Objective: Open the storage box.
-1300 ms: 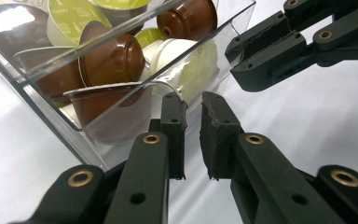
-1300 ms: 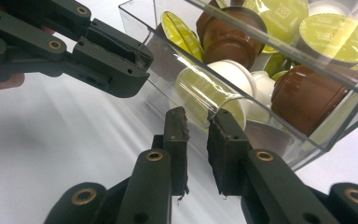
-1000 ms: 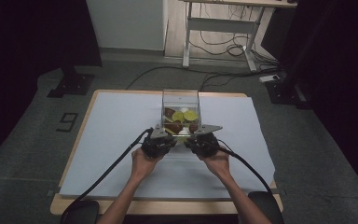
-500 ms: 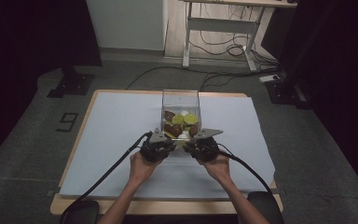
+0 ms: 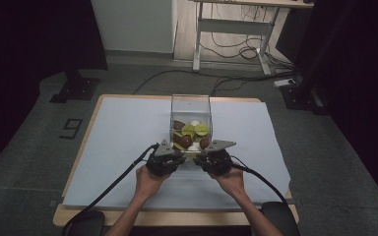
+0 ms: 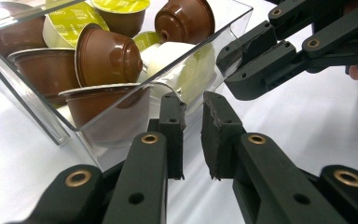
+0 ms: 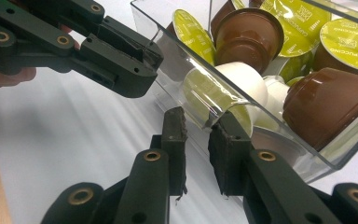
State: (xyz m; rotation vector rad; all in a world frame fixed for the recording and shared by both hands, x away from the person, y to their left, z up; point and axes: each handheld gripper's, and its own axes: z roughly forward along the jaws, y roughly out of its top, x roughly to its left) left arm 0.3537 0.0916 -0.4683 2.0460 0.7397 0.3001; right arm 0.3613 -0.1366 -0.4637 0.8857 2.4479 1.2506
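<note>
We hold both grippers at box (image 5: 191,104) near edge; left gripper (image 6: 193,105) narrow, empty | right gripper (image 7: 196,122) narrow, empty | open sheet (image 5: 123,128) either side

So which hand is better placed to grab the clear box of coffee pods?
Probably the right. The right gripper has the box's near wall just above the narrow gap between its jaws. The left gripper points beside the box, at the white sheet. Both look nearly shut.

"CAPPUCCINO" on green capsule lids (image 7: 347,41)
</note>
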